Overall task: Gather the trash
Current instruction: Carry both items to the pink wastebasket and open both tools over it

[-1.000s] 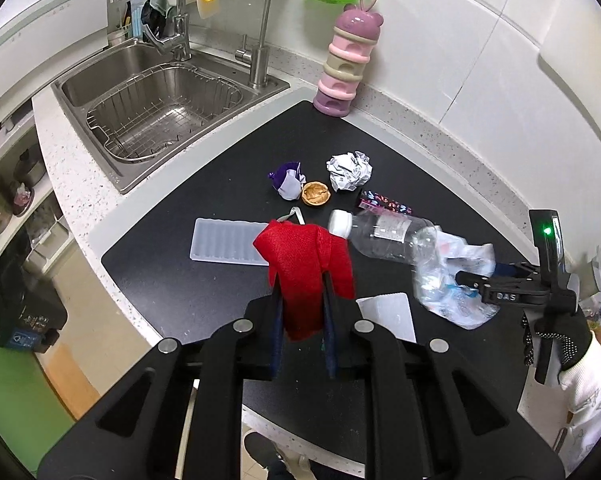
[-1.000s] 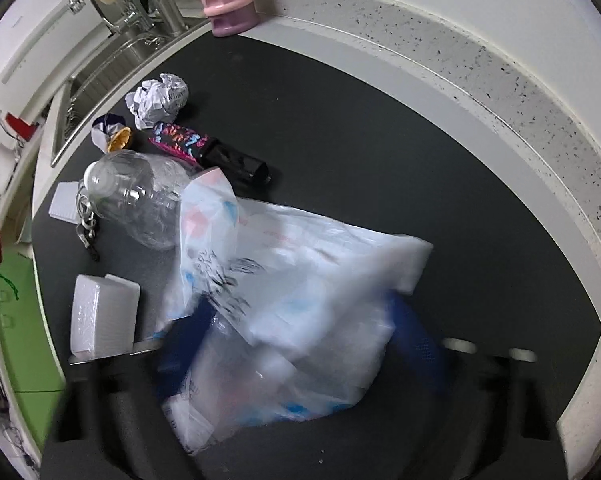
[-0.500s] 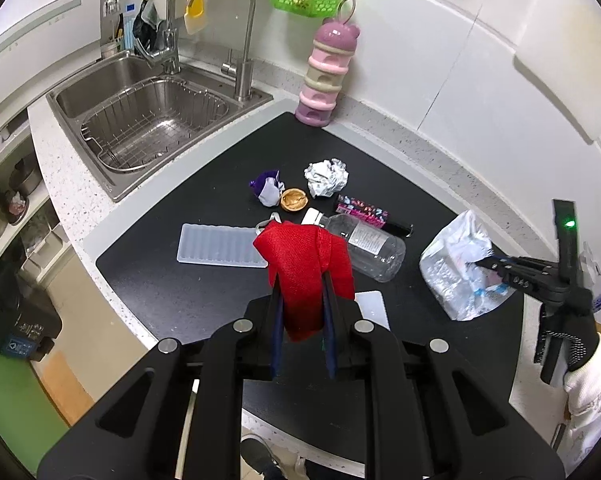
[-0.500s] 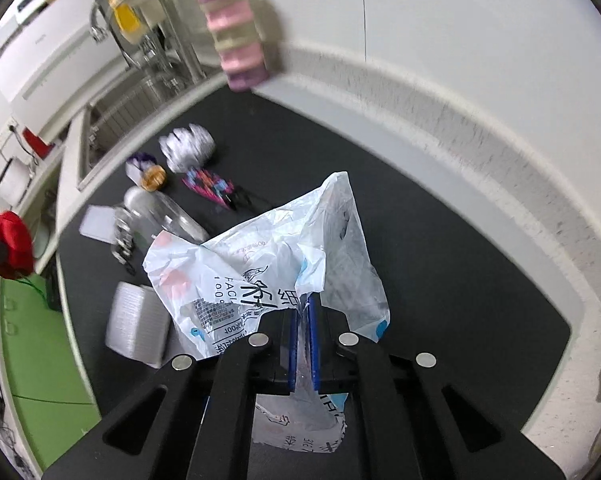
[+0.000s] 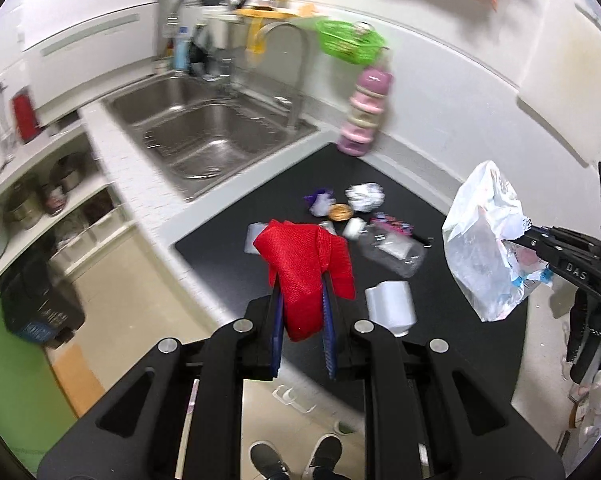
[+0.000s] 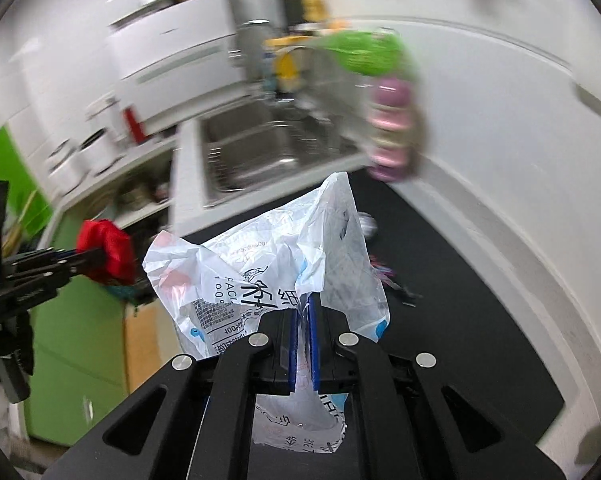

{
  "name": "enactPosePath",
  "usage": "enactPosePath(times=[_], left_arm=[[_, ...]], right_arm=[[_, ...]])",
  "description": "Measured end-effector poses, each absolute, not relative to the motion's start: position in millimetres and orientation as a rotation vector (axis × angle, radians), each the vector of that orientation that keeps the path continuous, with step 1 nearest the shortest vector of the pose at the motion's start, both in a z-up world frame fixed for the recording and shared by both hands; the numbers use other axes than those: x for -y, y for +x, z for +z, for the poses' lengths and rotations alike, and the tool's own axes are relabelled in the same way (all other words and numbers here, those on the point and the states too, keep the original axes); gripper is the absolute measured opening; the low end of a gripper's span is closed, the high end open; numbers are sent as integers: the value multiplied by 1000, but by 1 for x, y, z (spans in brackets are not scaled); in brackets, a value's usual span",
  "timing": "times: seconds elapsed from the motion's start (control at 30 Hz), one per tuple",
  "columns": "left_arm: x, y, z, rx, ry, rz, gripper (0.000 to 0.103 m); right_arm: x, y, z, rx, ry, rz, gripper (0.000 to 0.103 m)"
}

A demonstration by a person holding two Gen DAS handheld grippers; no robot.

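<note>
My left gripper (image 5: 302, 280) is shut on a red mesh bag (image 5: 306, 264), held above the front edge of the black countertop (image 5: 452, 308); it also shows in the right wrist view (image 6: 108, 252). My right gripper (image 6: 304, 304) is shut on a white printed plastic bag (image 6: 260, 272), lifted off the counter, seen at the right in the left wrist view (image 5: 484, 240). On the counter lie a clear plastic bottle (image 5: 388, 248), a crumpled foil ball (image 5: 364, 197), a purple wrapper (image 5: 319, 202), a small brown lid (image 5: 340, 212) and a colourful wrapper (image 5: 392, 224).
A steel sink (image 5: 204, 136) with a tap is at the back left. A pink stacked container (image 5: 364, 120) stands by the wall under a green basket (image 5: 348, 44). A white box (image 5: 390, 304) lies near the counter's front edge. Open shelves (image 5: 40, 208) stand left.
My right gripper has lifted the plastic bag up off the counter. Both grippers have pulled up and back from the counter, the left one still holding the red bag.
</note>
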State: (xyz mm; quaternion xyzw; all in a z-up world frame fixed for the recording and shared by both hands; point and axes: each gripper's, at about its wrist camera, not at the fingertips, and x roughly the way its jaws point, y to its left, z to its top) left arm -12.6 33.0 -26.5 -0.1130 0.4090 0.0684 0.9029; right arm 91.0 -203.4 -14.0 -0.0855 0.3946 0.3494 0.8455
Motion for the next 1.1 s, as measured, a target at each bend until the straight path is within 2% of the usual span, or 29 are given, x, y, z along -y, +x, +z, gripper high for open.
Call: enactPosePath(times=[0.23, 0.4, 0.5, 0.7, 1.1], left_arm=[[-101, -83, -42, -837, -299, 306, 16], [-156, -123, -75, -861, -352, 403, 16], [-192, -141, -112, -888, -386, 434, 16], [-251, -141, -230, -995, -454, 447, 16], [-324, -122, -543, -1144, -594, 440, 16]], right_arm=[[91, 49, -30, -840, -273, 942, 4], [14, 19, -71, -889, -332, 1042, 4], [-34, 0, -112, -935, -393, 1072, 4], [-108, -20, -225, -1053, -491, 1077, 4], [-158, -25, -454, -1146, -668, 1004, 4]])
